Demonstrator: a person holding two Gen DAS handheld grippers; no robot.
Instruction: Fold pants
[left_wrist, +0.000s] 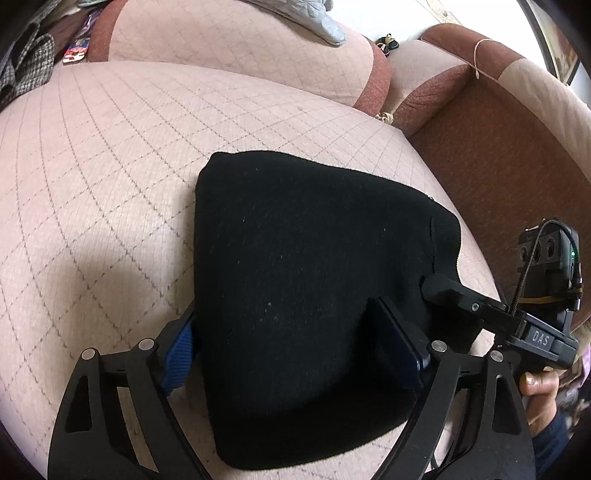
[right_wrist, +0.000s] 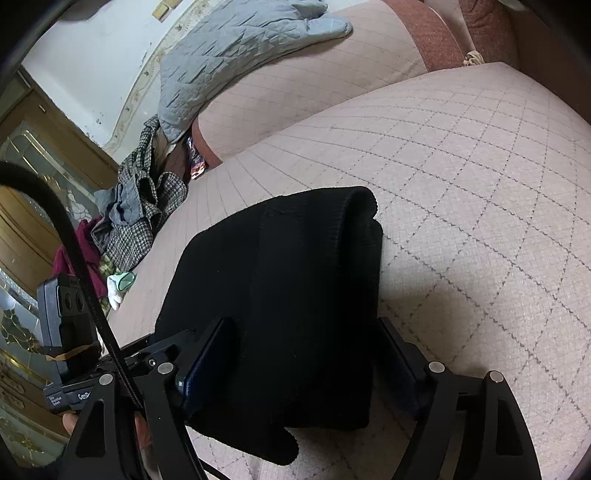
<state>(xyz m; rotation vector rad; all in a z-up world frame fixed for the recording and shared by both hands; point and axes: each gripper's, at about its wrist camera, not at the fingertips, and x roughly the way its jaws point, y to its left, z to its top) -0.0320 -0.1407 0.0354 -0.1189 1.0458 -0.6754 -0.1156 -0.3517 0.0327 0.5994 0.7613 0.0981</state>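
Black pants (left_wrist: 295, 314), folded into a compact bundle, lie on a quilted sofa cushion (left_wrist: 110, 166) between the spread fingers of both claws. The left claw (left_wrist: 291, 354) and right claw (right_wrist: 306, 365) straddle opposite edges, fingers apart, apparently squaring the fold.

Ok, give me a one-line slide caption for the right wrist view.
Open right gripper straddling folded black pants on a quilted pink sofa cushion.

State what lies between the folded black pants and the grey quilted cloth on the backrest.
In the right wrist view, only bare pink quilted sofa cushion lies between the black pants and the grey quilted cloth.
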